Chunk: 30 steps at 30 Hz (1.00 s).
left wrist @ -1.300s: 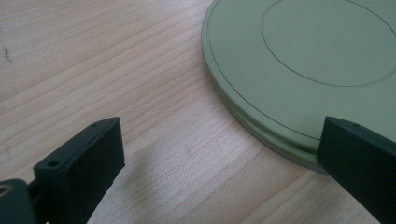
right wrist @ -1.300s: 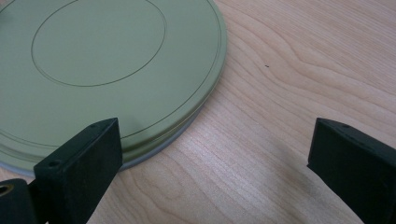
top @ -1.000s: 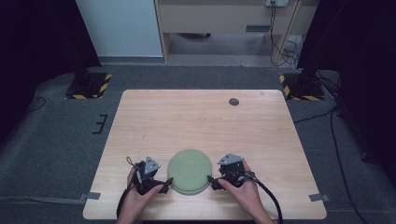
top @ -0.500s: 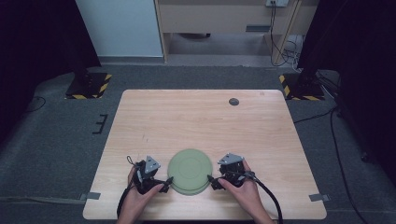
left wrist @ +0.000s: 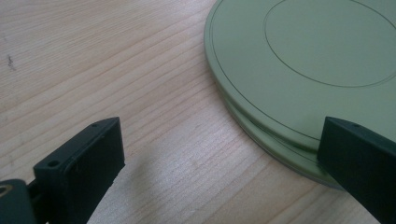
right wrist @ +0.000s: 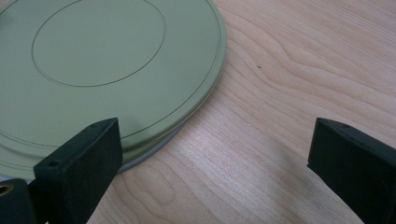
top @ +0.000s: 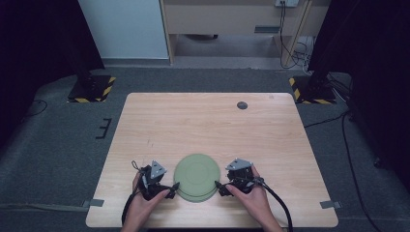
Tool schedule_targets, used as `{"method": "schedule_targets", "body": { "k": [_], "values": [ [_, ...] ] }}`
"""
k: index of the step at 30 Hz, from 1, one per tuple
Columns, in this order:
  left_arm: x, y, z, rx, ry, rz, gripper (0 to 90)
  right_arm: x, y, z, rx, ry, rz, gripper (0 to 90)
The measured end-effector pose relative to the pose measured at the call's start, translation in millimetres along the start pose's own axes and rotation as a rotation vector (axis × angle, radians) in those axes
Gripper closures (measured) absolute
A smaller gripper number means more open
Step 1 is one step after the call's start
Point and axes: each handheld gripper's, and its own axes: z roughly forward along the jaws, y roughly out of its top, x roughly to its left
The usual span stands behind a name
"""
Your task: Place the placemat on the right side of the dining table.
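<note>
Left gripper view: the left gripper (left wrist: 219, 158) stands with its two black jaws spread wide and nothing clamped between them, one jaw over bare wood, the other at the near rim of the green plates (left wrist: 299, 60), a stack of round, flat pieces whose edges show as two or three offset layers. Whether that jaw touches the rim cannot be told. The top plate carries a thin engraved ring around its centre.

In the right gripper view the right gripper (right wrist: 215, 163) is likewise wide open and empty-handed, one jaw at the edge of the green plates (right wrist: 102, 60), the other out over the light wooden surface (right wrist: 289, 70).

From the high view, the left gripper (top: 169, 188) and the right gripper (top: 220, 186) flank the green plates (top: 197, 176) on either side, each held in a hand, with black cables trailing back toward the person. The stack lies near the front edge of the surface (top: 203, 125), about midway across it. A small dark round disc (top: 242, 105) sits well apart near the far edge. Beyond the surface lies grey floor (top: 58, 140), with two black bases marked with yellow-and-black stripes, one (top: 91, 88) at the far left and one (top: 312, 90) at the far right.
</note>
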Motion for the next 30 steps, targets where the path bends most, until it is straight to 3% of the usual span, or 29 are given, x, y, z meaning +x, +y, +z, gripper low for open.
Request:
{"method": "schedule_targets", "body": {
  "k": [30],
  "values": [
    [3.0,3.8,4.9,-0.011,0.011,-0.001,0.1,-3.9,1.1,3.3,-0.014,-0.019,0.022,2.5]
  ]
}}
